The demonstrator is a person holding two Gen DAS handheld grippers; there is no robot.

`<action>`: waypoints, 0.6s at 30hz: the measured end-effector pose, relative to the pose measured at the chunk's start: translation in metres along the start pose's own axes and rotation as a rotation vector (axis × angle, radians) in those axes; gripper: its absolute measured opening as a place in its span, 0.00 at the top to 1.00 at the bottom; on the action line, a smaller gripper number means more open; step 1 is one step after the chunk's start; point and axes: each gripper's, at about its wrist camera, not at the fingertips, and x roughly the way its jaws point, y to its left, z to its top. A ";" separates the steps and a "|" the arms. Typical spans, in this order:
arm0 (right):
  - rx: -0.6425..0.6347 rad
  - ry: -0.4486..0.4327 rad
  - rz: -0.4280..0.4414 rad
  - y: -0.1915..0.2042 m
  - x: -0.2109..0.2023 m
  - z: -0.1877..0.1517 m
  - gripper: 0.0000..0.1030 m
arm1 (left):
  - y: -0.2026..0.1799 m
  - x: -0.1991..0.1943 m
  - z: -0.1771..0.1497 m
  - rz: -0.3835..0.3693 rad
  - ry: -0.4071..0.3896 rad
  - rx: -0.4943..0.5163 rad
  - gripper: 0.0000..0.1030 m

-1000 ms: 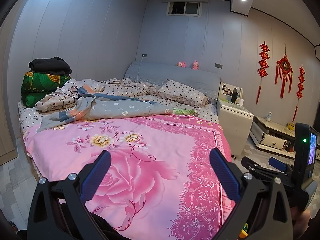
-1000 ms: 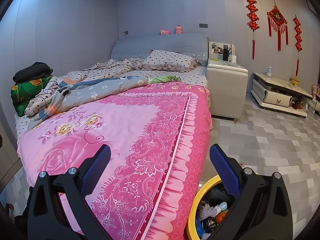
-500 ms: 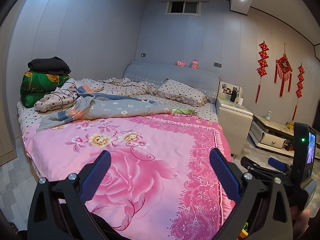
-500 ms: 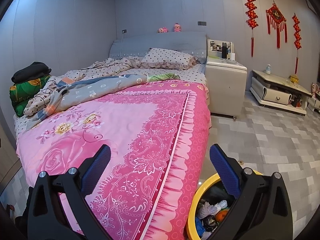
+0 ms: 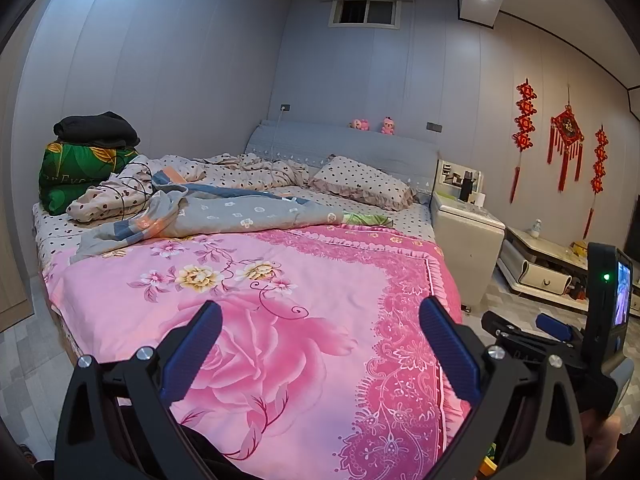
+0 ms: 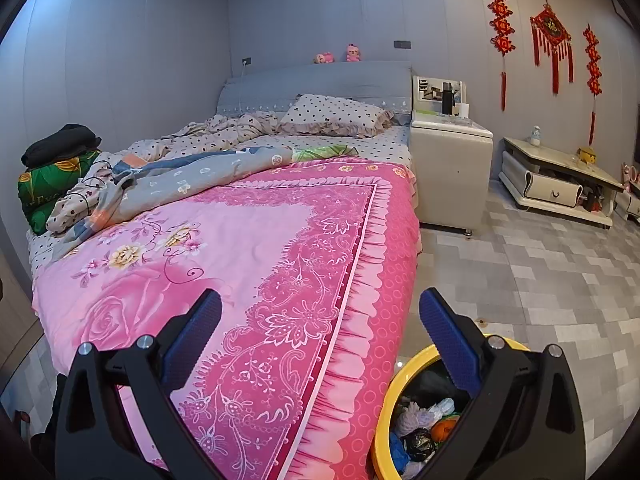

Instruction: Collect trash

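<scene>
The pink floral cloth bedspread (image 6: 256,248) looked smooth and matt; the yellow plastic trash bin (image 6: 386,408) was glossy.

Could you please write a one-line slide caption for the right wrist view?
Open, empty right gripper above the pink bedspread, with a trash-filled yellow bin on the floor beside the bed.

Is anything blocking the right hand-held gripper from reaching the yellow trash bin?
Nothing visible. The right hand-held gripper is open and empty, with the yellow trash bin just below it on the floor beside the bed, top uncovered.
</scene>
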 end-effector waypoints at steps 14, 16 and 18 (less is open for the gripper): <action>0.007 0.011 -0.003 -0.002 0.002 -0.001 0.08 | 0.002 0.002 -0.002 -0.010 0.010 0.000 0.08; 0.007 0.011 -0.004 -0.002 0.002 -0.001 0.08 | 0.002 0.005 -0.002 -0.012 0.012 0.000 0.08; 0.007 0.012 -0.003 -0.003 0.003 -0.001 0.08 | 0.002 0.005 -0.002 -0.012 0.012 0.001 0.08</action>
